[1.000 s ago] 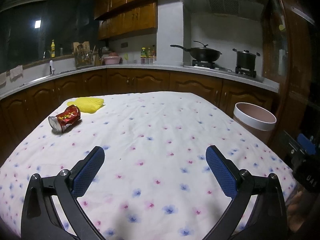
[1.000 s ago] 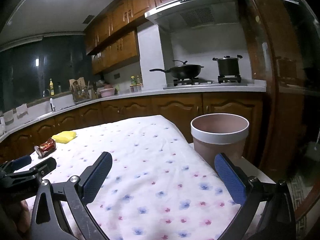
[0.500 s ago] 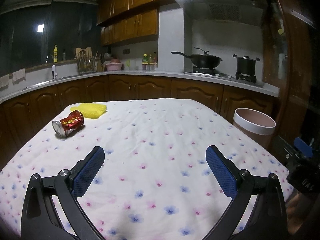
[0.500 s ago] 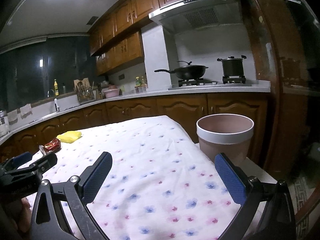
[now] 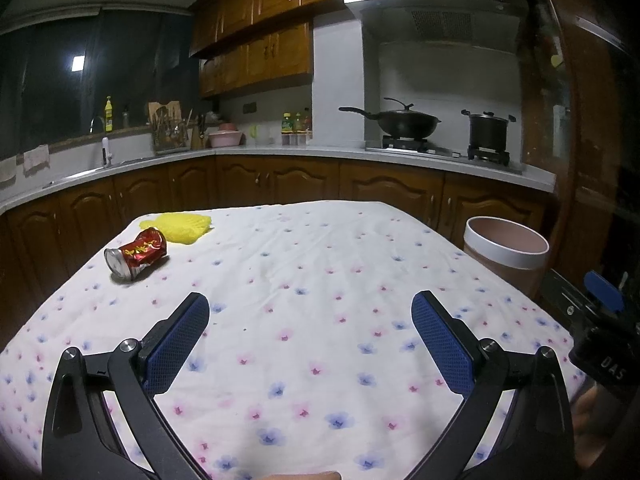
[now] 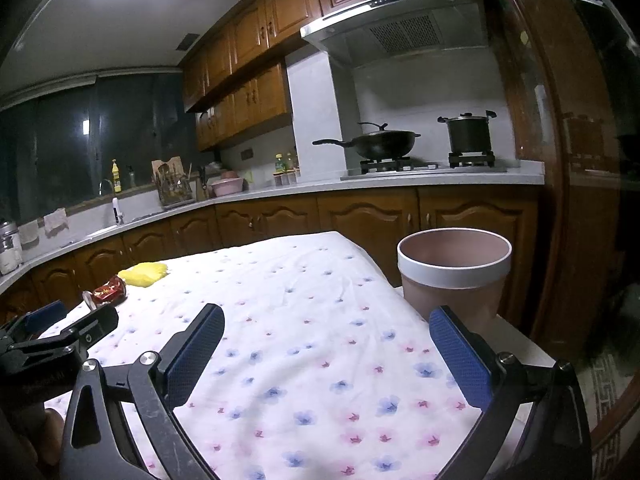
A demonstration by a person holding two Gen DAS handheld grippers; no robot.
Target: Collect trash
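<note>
Red crushed can (image 5: 136, 253) and yellow wrapper (image 5: 182, 227) lie far ahead-left of left gripper (image 5: 310, 334); bin (image 6: 454, 270) looks empty. Both grippers, right gripper (image 6: 326, 342) included, spread, holding nothing.

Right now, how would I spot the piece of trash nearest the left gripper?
Find the table with the flowered cloth in the middle of the kitchen and look to its far left corner. A crushed red can lies on its side there, beside a yellow wad; only the can is red and shiny.
</note>
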